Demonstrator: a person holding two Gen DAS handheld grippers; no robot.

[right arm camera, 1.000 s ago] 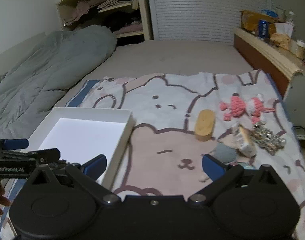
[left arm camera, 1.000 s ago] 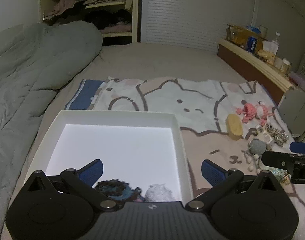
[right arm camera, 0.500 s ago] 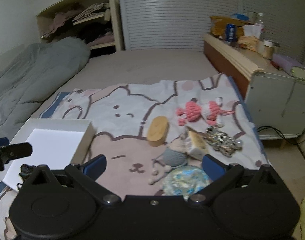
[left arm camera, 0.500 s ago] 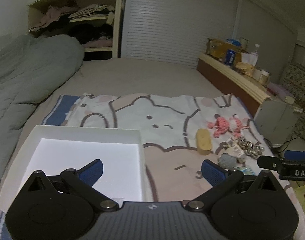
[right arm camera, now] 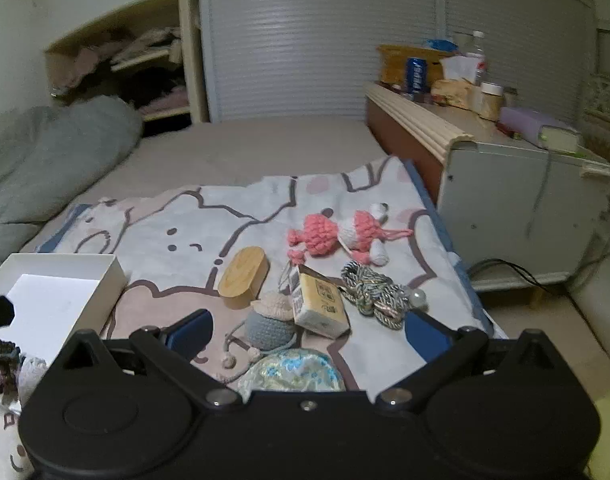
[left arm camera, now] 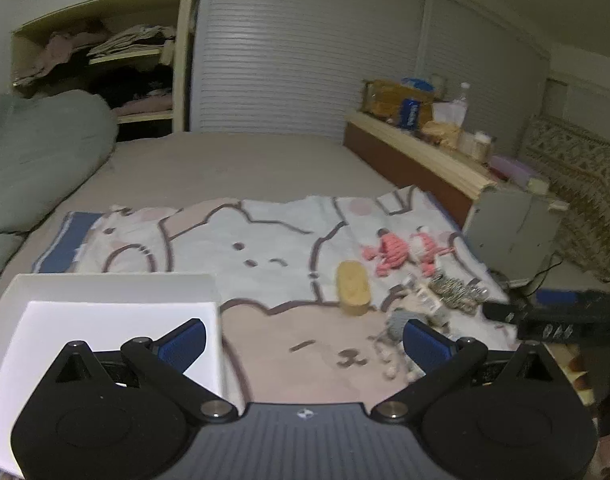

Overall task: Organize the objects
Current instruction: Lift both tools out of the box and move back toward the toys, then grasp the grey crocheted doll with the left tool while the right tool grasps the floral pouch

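A white box (left arm camera: 105,284) (right arm camera: 61,264) sits on the cartoon blanket at the left. Several small things lie at the right: a wooden oval case (right arm camera: 243,278) (left arm camera: 352,288), a pink crochet toy (right arm camera: 337,234) (left arm camera: 401,252), a grey crochet ball (right arm camera: 271,326), a yellow card box (right arm camera: 319,306), a braided cord knot (right arm camera: 375,294) and a blue patterned pouch (right arm camera: 293,372). My left gripper (left arm camera: 305,340) is open and empty, above the box's right edge. My right gripper (right arm camera: 307,330) is open and empty, just above the pouch and ball.
A dark crochet item (right arm camera: 1,360) and a pale one lie in the box's near corner. A grey duvet (left arm camera: 37,160) is heaped at the left. A wooden headboard shelf (right arm camera: 421,120) with cans and jars and a grey cabinet (right arm camera: 521,208) stand at the right.
Both grippers have swung to the right, away from the box and toward the pile of small things. The right gripper is now closer to the pouch and ball. Both stay open.
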